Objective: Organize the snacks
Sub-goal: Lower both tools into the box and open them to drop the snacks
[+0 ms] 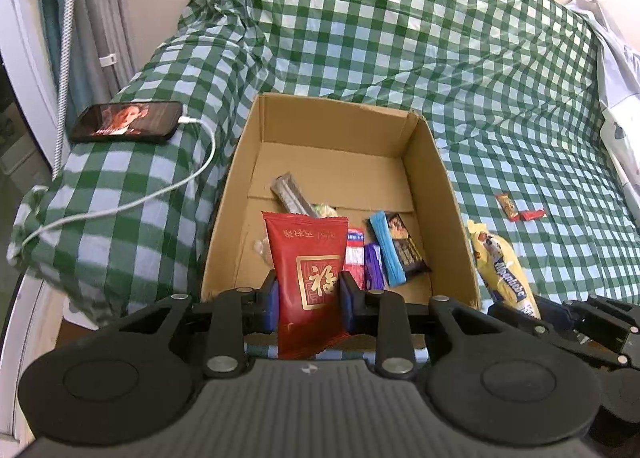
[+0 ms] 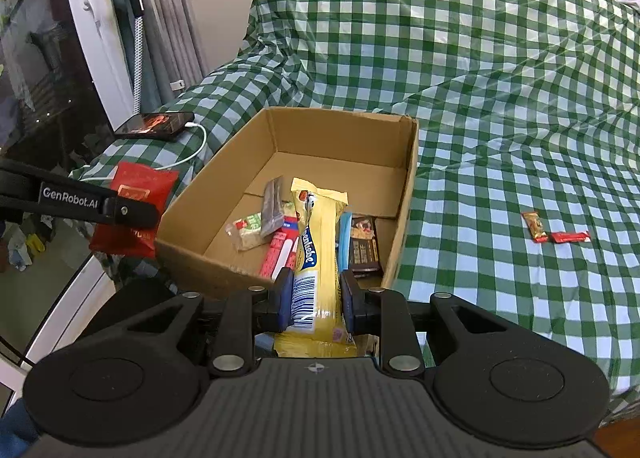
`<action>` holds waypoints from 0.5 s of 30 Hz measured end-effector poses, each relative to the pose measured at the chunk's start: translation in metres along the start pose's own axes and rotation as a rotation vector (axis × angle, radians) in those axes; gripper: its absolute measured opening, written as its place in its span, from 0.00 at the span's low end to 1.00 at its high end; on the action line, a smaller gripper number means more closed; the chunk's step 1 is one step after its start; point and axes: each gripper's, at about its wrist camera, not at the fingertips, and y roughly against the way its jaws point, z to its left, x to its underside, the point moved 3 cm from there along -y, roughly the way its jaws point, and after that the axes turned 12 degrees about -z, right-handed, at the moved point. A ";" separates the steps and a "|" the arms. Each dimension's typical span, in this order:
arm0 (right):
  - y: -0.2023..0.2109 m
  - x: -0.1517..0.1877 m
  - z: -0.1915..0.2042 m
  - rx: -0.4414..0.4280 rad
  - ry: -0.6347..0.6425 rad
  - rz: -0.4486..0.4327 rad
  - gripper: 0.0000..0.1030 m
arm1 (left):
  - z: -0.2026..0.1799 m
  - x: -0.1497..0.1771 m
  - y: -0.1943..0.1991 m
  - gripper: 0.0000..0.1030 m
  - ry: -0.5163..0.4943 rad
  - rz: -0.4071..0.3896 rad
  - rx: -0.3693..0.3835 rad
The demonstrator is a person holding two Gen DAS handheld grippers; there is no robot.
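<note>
An open cardboard box [image 1: 430, 177] [image 2: 406, 177] sits on the green checked cloth and holds several wrapped snacks. My left gripper [image 1: 308, 298] is shut on a red snack packet [image 1: 310, 262] with gold characters, held upright at the box's near wall. The same red snack packet [image 2: 136, 193] shows in the right wrist view, left of the box. My right gripper [image 2: 314, 296] is shut on a long yellow snack bag [image 2: 318, 242], which stands over the box's near edge. That yellow snack bag [image 1: 504, 270] also appears just right of the box in the left wrist view.
Two small red candy wrappers [image 1: 520, 209] [image 2: 554, 232] lie on the cloth to the right of the box. A phone [image 1: 128, 121] [image 2: 154, 125] with a white charging cable [image 1: 132, 201] rests at the cloth's left corner. Curtains and a window frame stand at the far left.
</note>
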 end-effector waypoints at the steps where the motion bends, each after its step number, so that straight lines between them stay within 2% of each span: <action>1: -0.004 -0.002 0.001 0.000 0.001 0.001 0.25 | 0.000 -0.004 -0.005 0.32 0.002 0.002 0.002; 7: -0.029 -0.015 0.003 0.004 0.011 0.009 0.25 | 0.003 -0.027 -0.035 0.32 0.007 -0.001 -0.006; 15: -0.076 -0.030 0.002 -0.003 0.009 0.028 0.25 | 0.011 -0.042 -0.083 0.32 0.002 0.031 -0.026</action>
